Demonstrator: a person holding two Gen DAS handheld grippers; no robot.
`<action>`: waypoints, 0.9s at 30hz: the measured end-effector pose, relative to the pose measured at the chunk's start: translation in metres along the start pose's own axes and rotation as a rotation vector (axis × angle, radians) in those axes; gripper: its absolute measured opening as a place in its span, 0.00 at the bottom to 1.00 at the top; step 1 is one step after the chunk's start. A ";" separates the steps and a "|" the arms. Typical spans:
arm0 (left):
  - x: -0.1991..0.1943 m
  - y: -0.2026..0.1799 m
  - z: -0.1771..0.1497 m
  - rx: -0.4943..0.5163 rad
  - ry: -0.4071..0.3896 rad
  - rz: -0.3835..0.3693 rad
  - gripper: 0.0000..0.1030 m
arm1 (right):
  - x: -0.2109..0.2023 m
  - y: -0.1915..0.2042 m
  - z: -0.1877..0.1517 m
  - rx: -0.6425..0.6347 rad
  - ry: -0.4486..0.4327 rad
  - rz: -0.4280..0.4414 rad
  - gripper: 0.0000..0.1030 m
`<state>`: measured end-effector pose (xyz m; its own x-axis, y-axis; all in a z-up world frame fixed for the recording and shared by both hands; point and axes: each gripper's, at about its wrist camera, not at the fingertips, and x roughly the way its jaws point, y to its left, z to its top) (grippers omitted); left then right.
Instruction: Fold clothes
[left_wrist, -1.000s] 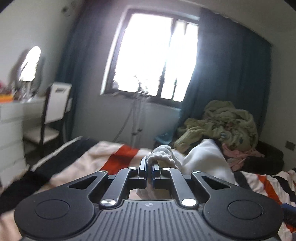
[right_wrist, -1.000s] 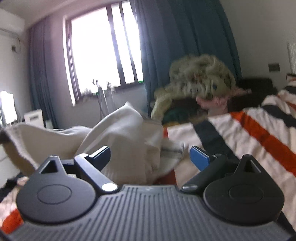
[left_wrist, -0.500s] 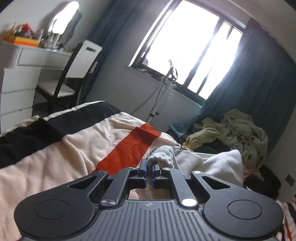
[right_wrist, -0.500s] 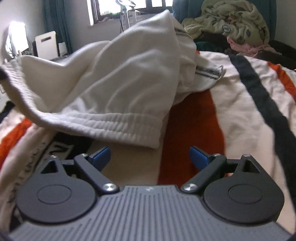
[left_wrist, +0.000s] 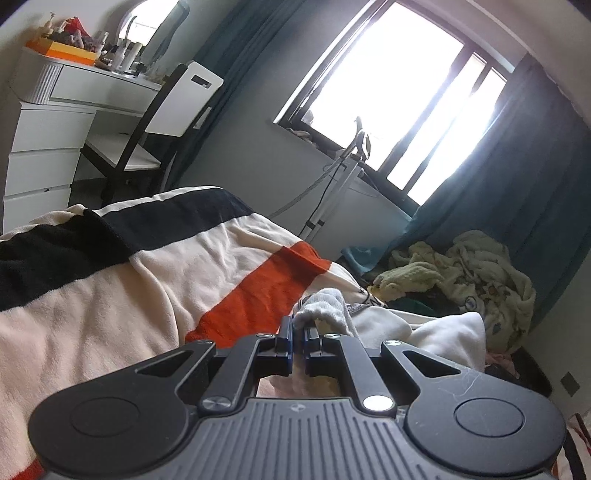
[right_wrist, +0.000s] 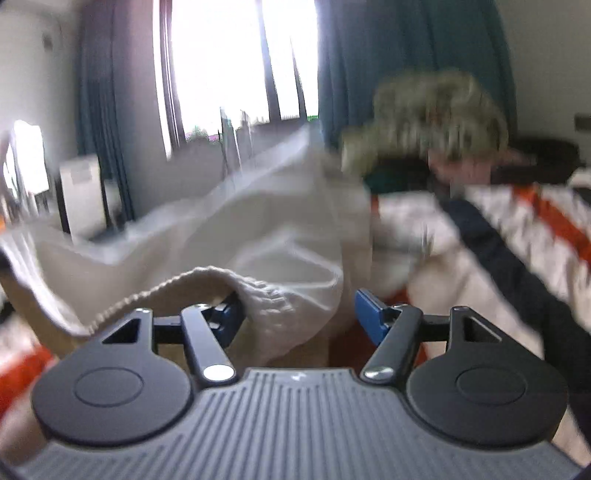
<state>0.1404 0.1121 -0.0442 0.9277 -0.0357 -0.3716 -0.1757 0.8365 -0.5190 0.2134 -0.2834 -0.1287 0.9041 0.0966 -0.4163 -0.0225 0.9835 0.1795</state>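
Note:
A white garment (right_wrist: 258, 229) with a ribbed hem hangs stretched above the striped bed blanket (left_wrist: 147, 295). My left gripper (left_wrist: 298, 341) is shut on the ribbed edge of the garment (left_wrist: 325, 308), and the rest of the cloth (left_wrist: 443, 332) trails to the right of it. My right gripper (right_wrist: 297, 314) is open, and the ribbed hem (right_wrist: 258, 295) lies between its blue fingertips (right_wrist: 369, 310), draped over the left one. The right wrist view is blurred.
A heap of yellow-green laundry (left_wrist: 461, 269) lies at the far end of the bed by the dark curtain (left_wrist: 517, 184). A white dresser (left_wrist: 48, 122) and a chair (left_wrist: 147, 129) stand at the left. A garment steamer stand (left_wrist: 340, 177) is under the window.
My left gripper has tilted and dropped lower over the bed with the garment edge still in it. My right gripper has risen and moved in, so the ribbed hem now lies between its open fingers.

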 end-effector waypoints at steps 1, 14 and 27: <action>0.000 -0.001 -0.001 0.002 0.005 0.000 0.05 | 0.006 -0.003 -0.004 0.028 0.053 -0.004 0.54; -0.017 -0.002 0.000 -0.009 -0.013 -0.032 0.05 | -0.136 0.008 0.025 0.012 -0.189 0.122 0.12; -0.027 0.027 -0.013 -0.074 0.129 0.153 0.12 | -0.150 0.014 -0.030 0.111 0.191 0.160 0.15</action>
<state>0.1060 0.1284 -0.0580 0.8392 0.0152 -0.5436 -0.3399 0.7951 -0.5024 0.0648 -0.2797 -0.0902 0.7956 0.2873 -0.5334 -0.1026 0.9316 0.3487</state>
